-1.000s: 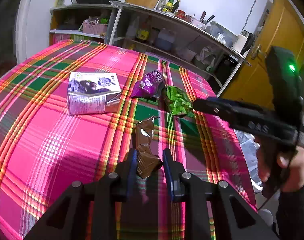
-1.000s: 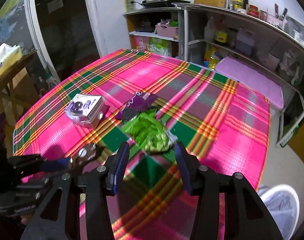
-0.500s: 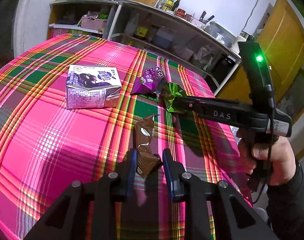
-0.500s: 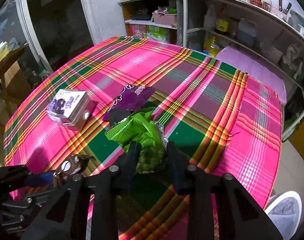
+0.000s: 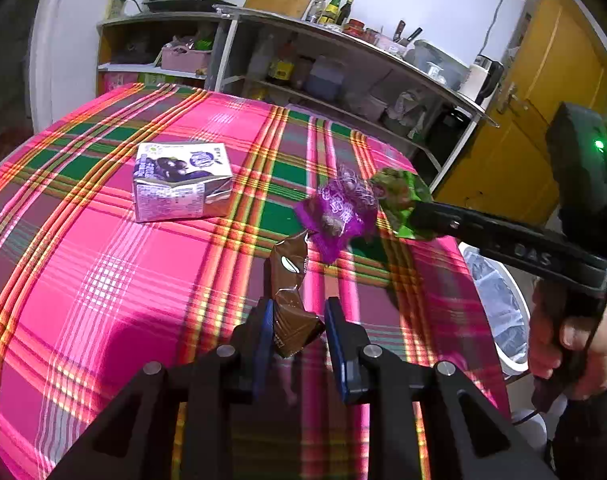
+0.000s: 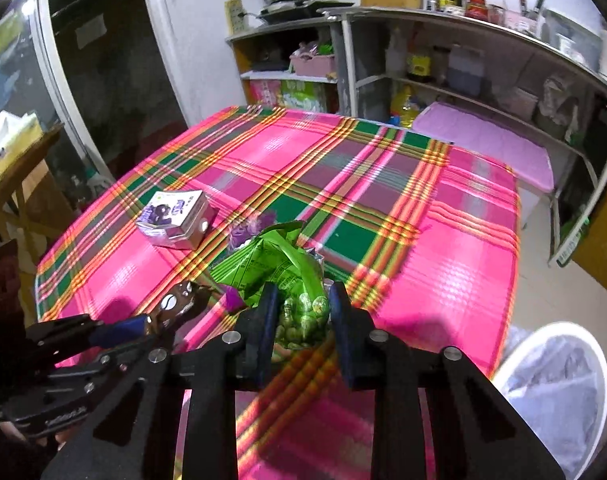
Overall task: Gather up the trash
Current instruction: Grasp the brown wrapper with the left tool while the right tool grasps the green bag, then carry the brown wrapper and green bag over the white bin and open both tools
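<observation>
Left wrist: right claw (image 5: 413, 210) arm reads "DAS".

One purple-printed drink carton (image 5: 181, 185), three crumpled wrappers, brown (image 5: 289, 280), purple (image 5: 339, 210), green (image 6: 279, 268), one white lined bin (image 6: 559, 384), perhaps four shelf bottles (image 5: 333, 6)

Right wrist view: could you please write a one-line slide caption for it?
Right gripper clamps a green snack bag above the plaid tablecloth, a lined white bin waiting at lower right.
</observation>
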{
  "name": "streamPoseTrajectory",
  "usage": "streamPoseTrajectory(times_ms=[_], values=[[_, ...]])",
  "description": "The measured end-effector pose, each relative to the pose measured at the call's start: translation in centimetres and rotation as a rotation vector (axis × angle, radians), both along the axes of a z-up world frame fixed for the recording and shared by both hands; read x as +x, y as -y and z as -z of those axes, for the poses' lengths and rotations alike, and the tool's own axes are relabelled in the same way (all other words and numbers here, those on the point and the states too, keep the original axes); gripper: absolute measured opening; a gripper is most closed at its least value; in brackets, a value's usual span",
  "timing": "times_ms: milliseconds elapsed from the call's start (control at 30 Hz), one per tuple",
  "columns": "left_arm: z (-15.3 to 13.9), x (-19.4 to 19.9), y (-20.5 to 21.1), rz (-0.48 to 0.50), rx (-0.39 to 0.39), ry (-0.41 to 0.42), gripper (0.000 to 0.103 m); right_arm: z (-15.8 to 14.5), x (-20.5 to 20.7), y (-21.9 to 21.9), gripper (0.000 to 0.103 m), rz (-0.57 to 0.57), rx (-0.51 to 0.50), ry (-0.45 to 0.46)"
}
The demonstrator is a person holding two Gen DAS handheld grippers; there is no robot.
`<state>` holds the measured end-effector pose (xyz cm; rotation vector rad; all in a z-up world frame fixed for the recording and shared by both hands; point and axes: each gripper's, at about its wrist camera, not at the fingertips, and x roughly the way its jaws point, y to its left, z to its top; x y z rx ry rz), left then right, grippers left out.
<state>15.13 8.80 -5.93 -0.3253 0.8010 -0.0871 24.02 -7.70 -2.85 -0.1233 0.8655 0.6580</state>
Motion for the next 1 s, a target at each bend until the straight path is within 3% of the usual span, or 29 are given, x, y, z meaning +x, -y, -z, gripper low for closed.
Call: streamPoseTrajectory(times_ms=[1000], values=[[-6.8,-4.0,9.7,0.171,0.074,0.143,0.026,-4.4,-9.2,12.4,0.027,0.203,0.118,0.073]])
